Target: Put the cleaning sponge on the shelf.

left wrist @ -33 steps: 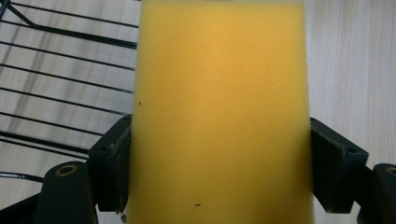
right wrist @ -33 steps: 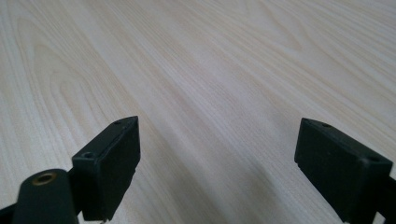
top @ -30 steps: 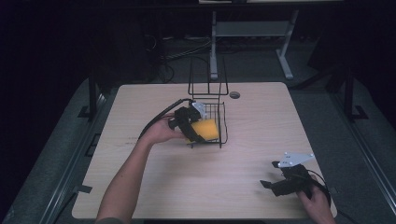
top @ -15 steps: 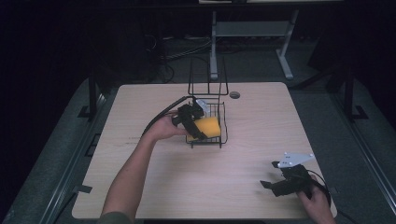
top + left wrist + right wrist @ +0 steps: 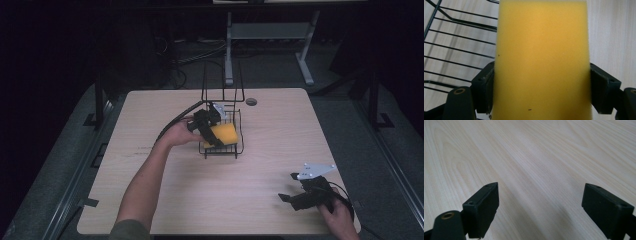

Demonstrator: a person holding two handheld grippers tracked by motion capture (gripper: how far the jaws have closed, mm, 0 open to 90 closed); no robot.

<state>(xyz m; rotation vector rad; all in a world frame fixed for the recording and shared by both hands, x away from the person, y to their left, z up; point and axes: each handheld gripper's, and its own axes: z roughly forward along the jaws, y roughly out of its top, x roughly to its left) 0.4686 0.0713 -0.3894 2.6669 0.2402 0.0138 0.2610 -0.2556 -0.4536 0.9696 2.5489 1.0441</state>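
The yellow sponge (image 5: 541, 60) sits clamped between the two black jaws of the left tongs (image 5: 212, 131), one jaw pressed flat against each of its long sides, as the left gripper view shows up close; its foam face is plain, with a couple of tiny dark specks. In the high view the sponge (image 5: 223, 134) is held over the low tray of a black wire rack (image 5: 235, 150), inside the rack's outline and just above or on its floor wires; whether it touches them I cannot tell. The left gripper view has the rack's thin parallel wires (image 5: 456, 50) running beside the sponge on one side and bare pale wood on the other. The rack stands toward the far middle of the counter (image 5: 150, 200), with two tall wire loops (image 5: 222, 80) rising from its back edge. The person's left hand (image 5: 175, 134) grips the left tongs from the near left side, forearm stretched across the wood, and a black cable (image 5: 175, 120) arcs away from the tool. Well apart, at the near right corner of the counter, the right hand (image 5: 337, 215) holds the right tongs (image 5: 287, 200) low over the bare surface, grey plate (image 5: 315, 171) on top; in the right gripper view the right tongs (image 5: 540, 207) stand wide with nothing between the jaws but wood grain. A small dark round hole (image 5: 251, 101) marks the counter's far edge.
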